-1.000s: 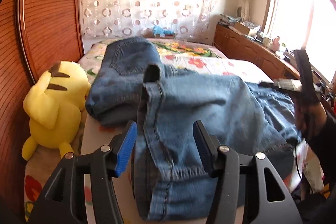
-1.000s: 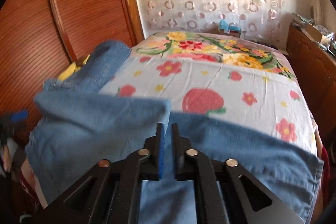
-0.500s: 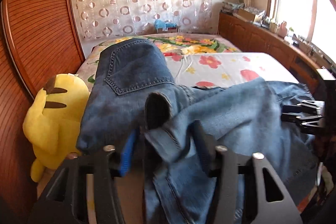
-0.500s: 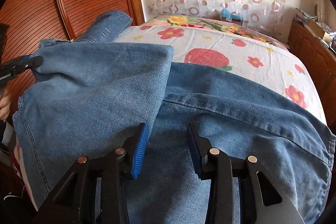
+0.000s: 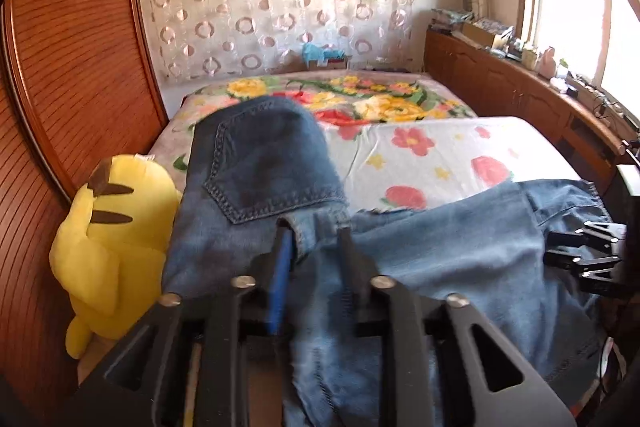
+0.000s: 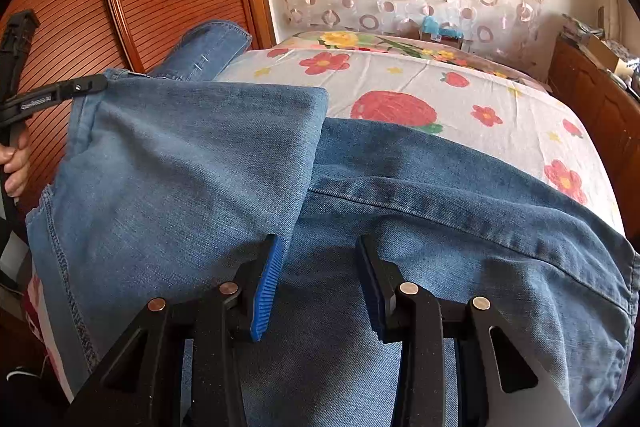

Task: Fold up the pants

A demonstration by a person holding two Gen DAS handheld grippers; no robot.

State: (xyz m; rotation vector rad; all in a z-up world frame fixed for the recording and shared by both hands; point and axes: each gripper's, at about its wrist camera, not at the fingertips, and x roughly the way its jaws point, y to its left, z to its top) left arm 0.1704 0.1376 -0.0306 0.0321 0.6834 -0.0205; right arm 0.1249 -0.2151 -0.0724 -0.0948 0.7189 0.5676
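Observation:
Blue denim pants [image 5: 440,251] lie across the near end of the bed, with the seat and back pocket [image 5: 264,167] at the left. My left gripper [image 5: 314,243] is shut on a bunched fold of the pants. In the right wrist view the pants [image 6: 180,163] have one leg folded over the other. My right gripper [image 6: 320,251] is open just above the denim and holds nothing. The left gripper also shows at the left edge of the right wrist view [image 6: 80,87], pinching the cloth. The right gripper shows at the right in the left wrist view [image 5: 580,255].
A bed with a flowered sheet [image 5: 432,151] stretches away behind the pants. A yellow plush toy [image 5: 108,247] sits at the bed's left edge against a wooden wardrobe [image 5: 60,67]. A wooden cabinet [image 5: 520,95] with clutter runs along the right under a window.
My left gripper has moved forward and shut on a fold of the denim. My right gripper has let go of the pants, opened and pulled back a little.

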